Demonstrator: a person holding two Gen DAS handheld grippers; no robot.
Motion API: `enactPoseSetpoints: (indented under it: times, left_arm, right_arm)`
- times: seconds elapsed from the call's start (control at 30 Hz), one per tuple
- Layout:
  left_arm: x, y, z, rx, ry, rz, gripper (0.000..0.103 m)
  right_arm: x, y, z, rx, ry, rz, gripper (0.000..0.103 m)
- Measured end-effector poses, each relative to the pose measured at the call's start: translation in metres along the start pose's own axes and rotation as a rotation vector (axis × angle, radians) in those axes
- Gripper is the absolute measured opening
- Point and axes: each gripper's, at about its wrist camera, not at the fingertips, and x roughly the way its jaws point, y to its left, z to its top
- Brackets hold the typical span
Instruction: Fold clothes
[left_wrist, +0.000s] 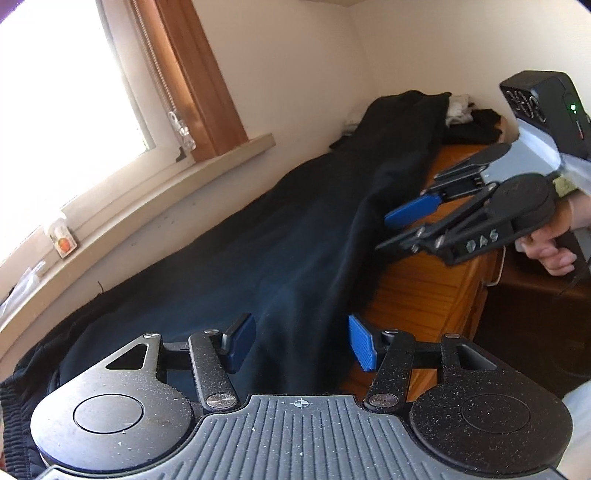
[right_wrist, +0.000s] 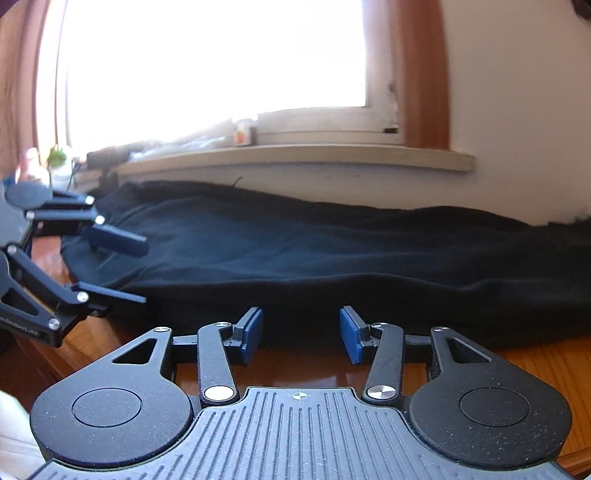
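A long dark navy garment (left_wrist: 277, 240) lies stretched along the wooden tabletop (left_wrist: 424, 288) under the window sill. In the left wrist view my left gripper (left_wrist: 301, 343) stands open over the garment's near end, the cloth running between the blue pads without being pinched. My right gripper (left_wrist: 402, 229) hovers at the garment's right edge, jaws apart, held by a person's hand (left_wrist: 554, 254). In the right wrist view my right gripper (right_wrist: 301, 332) is open just in front of the garment's (right_wrist: 332, 251) near edge, over bare wood (right_wrist: 535, 362). The left gripper (right_wrist: 129, 266) is open over the cloth's left end.
A pale window sill (left_wrist: 229, 151) with small items (left_wrist: 62, 240) runs behind the table. A pile of dark and white clothes (left_wrist: 465, 118) sits at the far end. A dark cabinet (left_wrist: 535, 314) stands right of the table. A small plant (right_wrist: 57, 157) sits at the sill's left.
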Motion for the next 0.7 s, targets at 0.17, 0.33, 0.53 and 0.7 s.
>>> enactPoseSetpoints:
  times: [0.17, 0.33, 0.53, 0.7]
  left_arm:
    - [0.002, 0.008, -0.001, -0.021, -0.025, -0.012, 0.019]
    - [-0.001, 0.051, 0.001, -0.231, -0.075, -0.123, 0.003]
    - [0.007, 0.091, -0.002, -0.396, -0.082, -0.212, 0.003]
    - [0.016, 0.115, -0.011, -0.51, -0.065, -0.227, 0.009]
  right_arm:
    - [0.002, 0.03, 0.006, -0.029, 0.002, 0.048, 0.052]
    - [0.003, 0.048, 0.007, -0.059, -0.009, 0.121, 0.052]
    - [0.016, 0.068, 0.023, -0.126, -0.055, 0.192, 0.052]
    - [0.041, 0.067, 0.026, -0.076, 0.05, 0.306, 0.015]
